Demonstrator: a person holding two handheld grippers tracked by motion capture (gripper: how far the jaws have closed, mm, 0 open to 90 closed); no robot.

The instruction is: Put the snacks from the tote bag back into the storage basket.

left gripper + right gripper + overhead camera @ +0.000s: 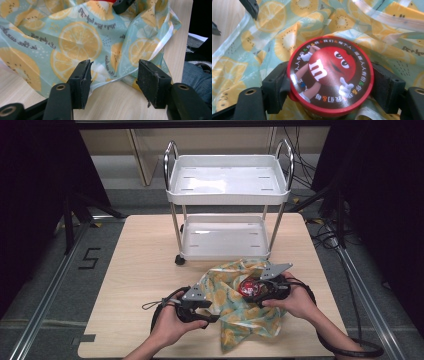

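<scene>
Red-lidded M&M's candy tub [330, 76]: round, its lid printed with the red M&M character and a ring of Chinese characters; it sits clamped between the jaws of my right gripper [262, 289], pads pressing on both sides of the lid rim. It lies over the mouth of the lemon-print plastic bag [239, 309], toward 4 o'clock on the wooden table [140, 265].

Lemon-print plastic bag: pale teal with orange citrus slices and script lettering, crumpled flat on the table, its translucent handle [387, 18] at 1 o'clock of the tub.

My left gripper [112, 77]: at 6 o'clock on the table, jaws apart and astride the bag's edge, pads not pressing on it.

White two-tier trolley [227, 195]: at 12 o'clock, standing on the table's far edge.
</scene>
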